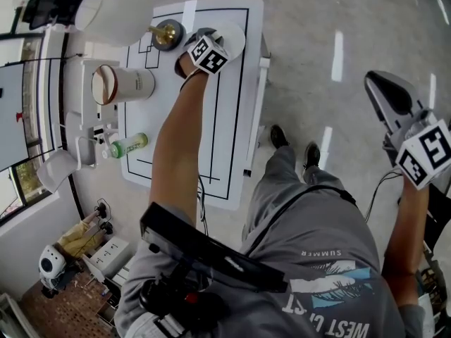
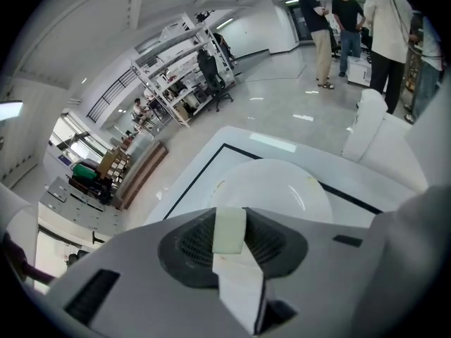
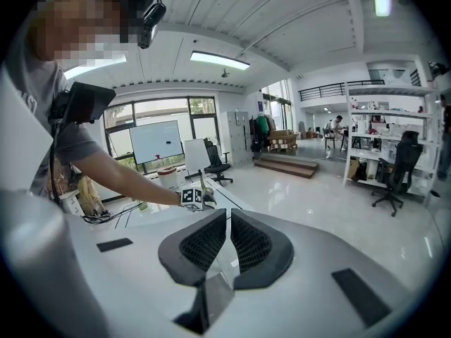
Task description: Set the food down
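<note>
The left gripper (image 2: 230,239) has its jaws clamped on a pale food slab (image 2: 229,225) above the white plate (image 2: 282,182) at the counter's (image 1: 236,118) twelve o'clock end. The right gripper (image 3: 227,239), out at three o'clock, has its jaws closed and empty.

The plate (image 1: 237,38) lies at the table's (image 1: 232,132) far end, bell (image 1: 167,34) just left (canister (image 1: 123,84) nearer).

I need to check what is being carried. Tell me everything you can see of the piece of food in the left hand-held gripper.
The piece of food is a small, pale cream block with flat faces and squared edges, smooth and matte; what kind cannot be told. It is pinched between the dark ribbed pads of the left hand-held gripper. It hangs over the white plate, seemingly clear of it.
</note>
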Available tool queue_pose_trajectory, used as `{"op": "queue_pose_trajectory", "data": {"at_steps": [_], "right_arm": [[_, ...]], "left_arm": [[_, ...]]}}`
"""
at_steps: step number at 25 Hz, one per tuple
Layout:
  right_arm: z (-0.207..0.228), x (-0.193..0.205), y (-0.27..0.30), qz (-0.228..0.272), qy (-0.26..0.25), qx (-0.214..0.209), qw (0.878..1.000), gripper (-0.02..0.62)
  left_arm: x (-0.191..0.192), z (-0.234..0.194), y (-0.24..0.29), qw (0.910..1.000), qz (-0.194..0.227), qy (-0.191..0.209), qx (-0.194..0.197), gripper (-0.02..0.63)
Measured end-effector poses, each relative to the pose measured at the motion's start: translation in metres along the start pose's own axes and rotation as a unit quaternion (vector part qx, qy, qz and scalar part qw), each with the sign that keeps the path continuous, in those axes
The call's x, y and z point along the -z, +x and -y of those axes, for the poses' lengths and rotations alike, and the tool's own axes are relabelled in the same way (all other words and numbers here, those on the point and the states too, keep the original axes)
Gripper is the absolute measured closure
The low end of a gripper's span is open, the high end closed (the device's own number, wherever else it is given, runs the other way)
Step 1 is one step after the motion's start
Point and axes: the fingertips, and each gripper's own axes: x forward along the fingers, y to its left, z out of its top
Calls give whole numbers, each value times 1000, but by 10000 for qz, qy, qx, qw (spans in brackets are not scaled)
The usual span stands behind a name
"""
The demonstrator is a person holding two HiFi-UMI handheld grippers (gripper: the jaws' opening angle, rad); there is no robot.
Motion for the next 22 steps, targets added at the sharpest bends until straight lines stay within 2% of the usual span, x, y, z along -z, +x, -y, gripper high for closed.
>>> {"op": "queue_pose_trajectory", "data": {"at_steps": [9,22], "right_arm": [[4,3,-4,-48,18,78,10000,589],[3,21,-9,-67,345,170,9992,589]], "left_arm": [[6,-5,5,9996,-145,131,-205,500],[9,-6,7,9976,-167,521,-428,500]]}}
